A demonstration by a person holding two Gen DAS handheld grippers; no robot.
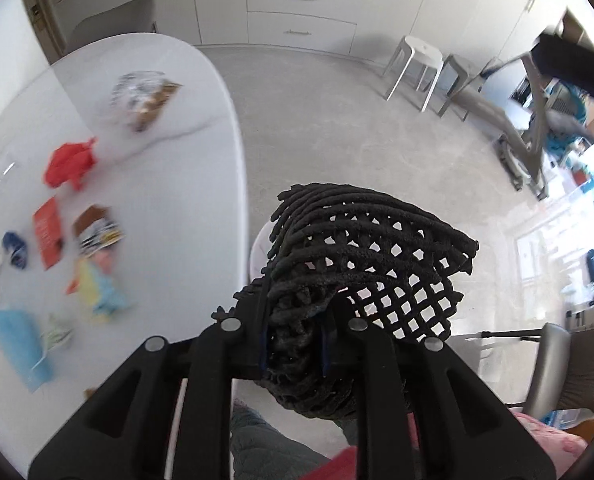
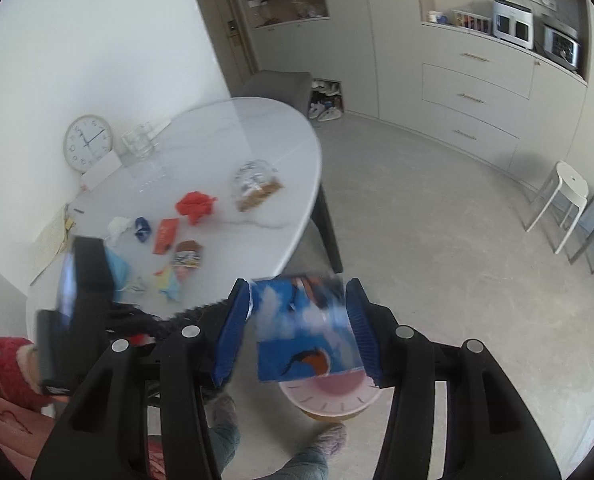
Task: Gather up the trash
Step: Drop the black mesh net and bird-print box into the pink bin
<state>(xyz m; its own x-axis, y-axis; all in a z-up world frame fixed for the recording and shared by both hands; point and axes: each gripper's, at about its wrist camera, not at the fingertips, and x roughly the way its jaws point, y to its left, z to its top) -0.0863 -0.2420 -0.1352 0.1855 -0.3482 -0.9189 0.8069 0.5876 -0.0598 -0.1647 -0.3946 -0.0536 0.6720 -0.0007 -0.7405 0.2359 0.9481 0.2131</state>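
Now, blue wrapper (image 2: 307,328) upright between right gripper (image 2: 301,328) fingers, above pink bin (image 2: 329,398)
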